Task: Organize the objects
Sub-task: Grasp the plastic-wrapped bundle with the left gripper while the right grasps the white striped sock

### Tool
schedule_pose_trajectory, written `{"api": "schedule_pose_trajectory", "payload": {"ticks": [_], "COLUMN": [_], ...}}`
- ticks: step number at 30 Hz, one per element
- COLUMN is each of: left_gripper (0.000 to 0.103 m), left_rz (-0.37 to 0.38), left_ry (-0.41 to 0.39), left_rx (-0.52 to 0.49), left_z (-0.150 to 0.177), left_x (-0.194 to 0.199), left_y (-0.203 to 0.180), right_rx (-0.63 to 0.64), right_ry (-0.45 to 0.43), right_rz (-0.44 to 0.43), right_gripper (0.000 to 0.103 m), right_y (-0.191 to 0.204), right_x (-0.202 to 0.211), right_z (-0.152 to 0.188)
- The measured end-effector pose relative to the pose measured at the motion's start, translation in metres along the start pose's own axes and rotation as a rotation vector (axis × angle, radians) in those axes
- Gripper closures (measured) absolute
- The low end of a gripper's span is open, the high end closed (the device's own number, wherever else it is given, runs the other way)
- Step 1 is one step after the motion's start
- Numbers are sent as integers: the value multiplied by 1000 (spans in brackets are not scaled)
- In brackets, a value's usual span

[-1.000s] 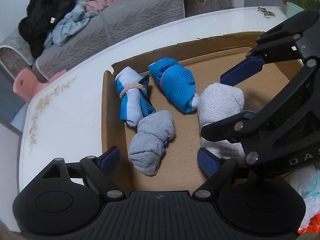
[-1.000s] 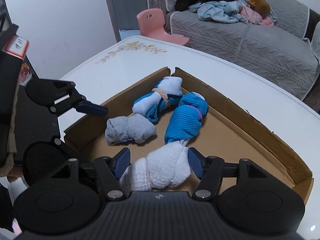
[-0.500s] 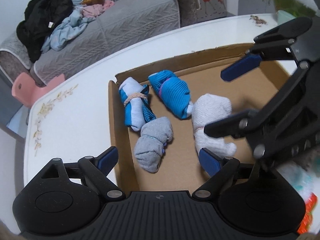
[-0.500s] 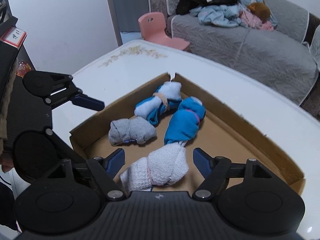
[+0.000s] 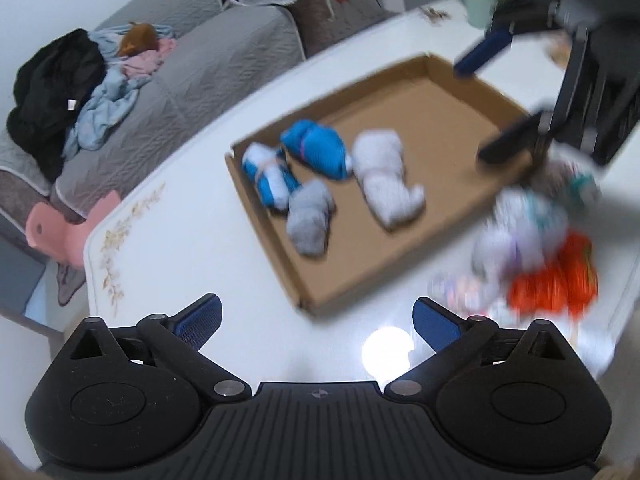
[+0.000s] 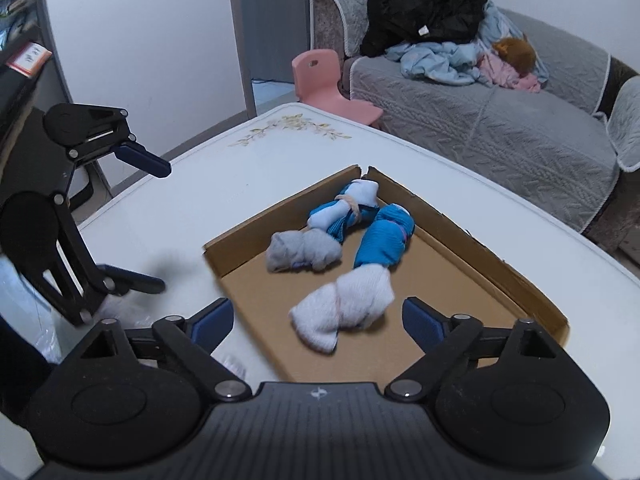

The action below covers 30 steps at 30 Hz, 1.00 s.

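Observation:
A shallow cardboard tray (image 5: 452, 104) (image 6: 476, 240) lies on the white table. In it lie a white sock bundle (image 5: 386, 178) (image 6: 346, 306), a grey bundle (image 5: 310, 220) (image 6: 302, 250), a bright blue bundle (image 5: 316, 150) (image 6: 384, 242) and a blue-and-white bundle tied with a band (image 5: 268, 174) (image 6: 346, 210). My left gripper (image 5: 316, 318) is open and empty, above the table short of the tray. My right gripper (image 6: 318, 322) is open and empty, hovering just above and behind the white bundle. A blurred pile of more sock bundles, white and orange (image 5: 532, 256), lies right of the tray.
A grey sofa with heaped clothes (image 6: 440, 28) (image 5: 68, 92) stands beyond the table, with a pink child's chair (image 6: 326, 84) beside it. A green cup (image 5: 478, 4) stands at the far table edge. The table edge curves on the left (image 5: 96, 264).
My right gripper opened, let go of the white sock bundle in the tray and pulled back upward. My left gripper drew back from the tray and swung right, blurring its view.

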<state>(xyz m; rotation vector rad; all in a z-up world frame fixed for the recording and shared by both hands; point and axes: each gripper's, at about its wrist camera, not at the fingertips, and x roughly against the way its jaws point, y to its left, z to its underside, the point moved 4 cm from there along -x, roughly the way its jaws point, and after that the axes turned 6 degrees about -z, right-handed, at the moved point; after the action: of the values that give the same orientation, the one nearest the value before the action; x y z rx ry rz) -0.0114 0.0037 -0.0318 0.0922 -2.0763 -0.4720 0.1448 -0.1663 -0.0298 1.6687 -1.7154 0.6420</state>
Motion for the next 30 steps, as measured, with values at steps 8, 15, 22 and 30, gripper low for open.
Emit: {"api": "schedule_pose_trajectory", "payload": {"ticks": [8,15,22,30], "left_gripper": [1,5,7,8], "left_rz": [71,132,191,218], "left_ry": [-11,4,-21,38], "left_rx": [-74,-217,-257,-204], "left_z": [58,90,88,95], "left_x": [12,1,-10,-33], "left_y": [1,-20,-40,-36], "right_rx": [-15,-96,-21,-12], "right_ry": [-324,-84,80,152], "right_rz": [260,258,196,123], "right_gripper": [0,13,36,53], "right_y": [68,119,139,149], "right_x": [90,62,15,-6], "right_z": [36,92,110,123]}}
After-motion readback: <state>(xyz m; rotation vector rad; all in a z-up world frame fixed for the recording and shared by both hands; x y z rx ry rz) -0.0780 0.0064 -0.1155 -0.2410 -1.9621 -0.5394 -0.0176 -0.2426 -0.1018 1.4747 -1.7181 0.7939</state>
